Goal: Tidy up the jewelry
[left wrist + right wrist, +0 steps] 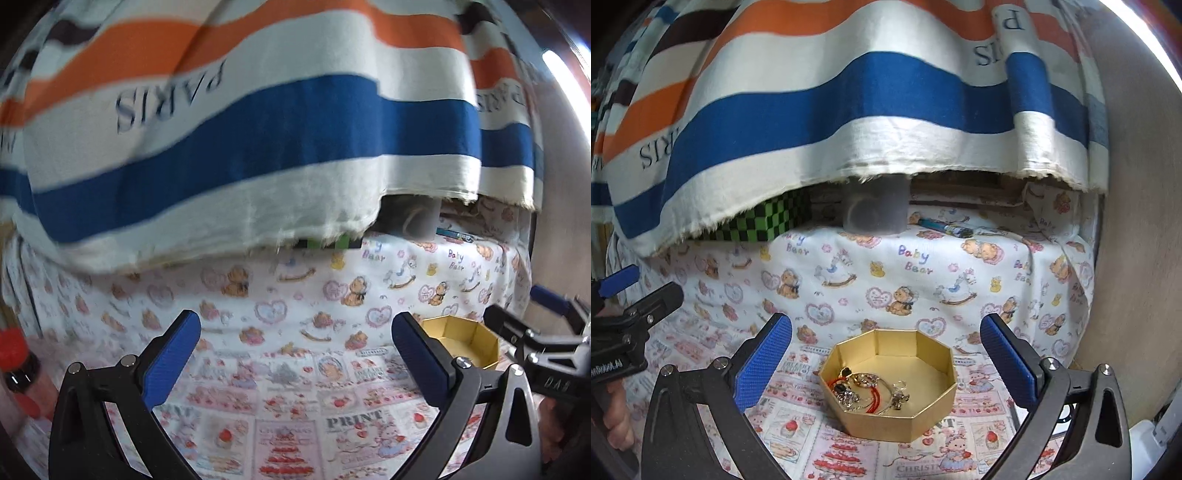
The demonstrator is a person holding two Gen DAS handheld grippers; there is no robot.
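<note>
- Striped cloth (849,92): we see it hanging across the far side of the scene, its frayed hem just above the far edge of the worktop (997,302), which carries a cloth printed with bears.
- Worktop: the printed cover runs from near to far; no loose jewelry shows on it in either view, so we judge the sorting to be close to finished.
- Right gripper (886,354): our fingers stand wide apart and hold nothing.
- Left gripper (295,350): here too the fingers are spread and empty, over bare printed cloth.
- Gold box (886,380): an open eight-sided box, lying straight ahead of the right gripper and between its fingers; from the left gripper it lies to the right, just beyond the right finger. We take the right hand to be the nearer. The box has no marked long axis.
- Jewelry (871,391): a tangled heap of rings, chains and a red cord on the near-left floor of the box.
- Far objects: a green checked box (768,221), a translucent container (875,214) and a pen (945,227) lie under the hem, well apart from the gold box.
- Red-capped bottle (16,369): at the left, clear of any reach toward the box.
</note>
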